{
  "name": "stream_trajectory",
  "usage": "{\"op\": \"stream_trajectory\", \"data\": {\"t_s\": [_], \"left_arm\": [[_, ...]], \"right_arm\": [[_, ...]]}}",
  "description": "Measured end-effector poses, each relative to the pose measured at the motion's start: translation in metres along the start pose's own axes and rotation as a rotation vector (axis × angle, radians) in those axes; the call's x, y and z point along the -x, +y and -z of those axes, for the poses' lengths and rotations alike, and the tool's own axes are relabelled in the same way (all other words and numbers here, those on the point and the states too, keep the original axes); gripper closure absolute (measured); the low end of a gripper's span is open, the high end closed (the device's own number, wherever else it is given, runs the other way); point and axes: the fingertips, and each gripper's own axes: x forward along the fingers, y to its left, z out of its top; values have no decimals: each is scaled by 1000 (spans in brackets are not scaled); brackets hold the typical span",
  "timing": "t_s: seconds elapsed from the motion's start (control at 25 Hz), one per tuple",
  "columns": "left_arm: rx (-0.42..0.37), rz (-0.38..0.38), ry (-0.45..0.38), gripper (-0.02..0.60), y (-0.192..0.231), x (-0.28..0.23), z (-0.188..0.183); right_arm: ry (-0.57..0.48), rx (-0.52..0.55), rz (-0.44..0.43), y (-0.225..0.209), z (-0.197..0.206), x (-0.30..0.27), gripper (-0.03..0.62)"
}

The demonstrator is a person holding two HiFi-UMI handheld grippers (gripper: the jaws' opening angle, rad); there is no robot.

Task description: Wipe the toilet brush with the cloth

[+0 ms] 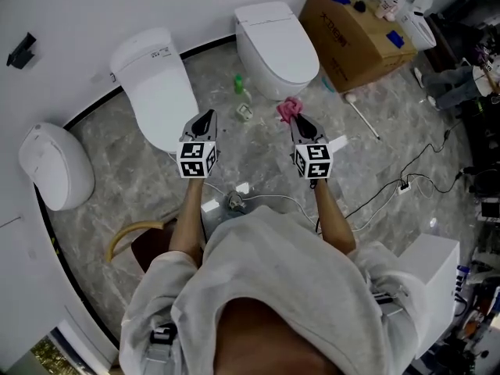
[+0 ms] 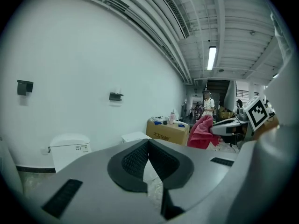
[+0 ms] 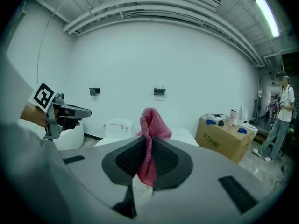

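- Grip of the right hand-held gripper (image 3: 149, 138): jaws clenched on the pink cloth (image 3: 150, 120), with a tuft standing up past the tips and a tail hanging below.
- Left hand-held gripper (image 2: 148, 142): jaws pressed together with nothing between them, held level beside the right one and apart from it.
- Toilet brush (image 1: 362, 116): most likely the white stick lying on the floor to the right, near the cardboard box (image 1: 351, 37), well clear of both grippers and not yet picked up.
- Best done, on this reading: open the left jaws, take the brush by the handle away from the head, lift it steady, then draw the cloth along the shaft with the free tuft rather than the jaw tips.
- Worth keeping a firm pinch on the cloth; probably apt to slip out under drag.
- Floor (image 1: 141, 182): grey marbled stone, glossy, with a cable (image 1: 406, 180) trailing at the right and a small green bottle (image 1: 239, 84) between two toilets.
- Room: white wall (image 1: 94, 6), three white toilets (image 1: 156, 84) along its foot, and a person (image 3: 281, 118) standing far right beyond the box.
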Motion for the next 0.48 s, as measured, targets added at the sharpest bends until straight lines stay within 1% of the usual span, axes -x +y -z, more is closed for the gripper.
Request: {"op": "stream_trajectory", "data": {"t_s": [0.28, 0.48], "left_arm": [[8, 22, 38, 561, 23, -31, 10], [11, 29, 75, 561, 24, -49, 18]], "right_arm": [[38, -16, 20, -7, 9, -28, 536], [63, -48, 22, -16, 22, -41, 536]]}}
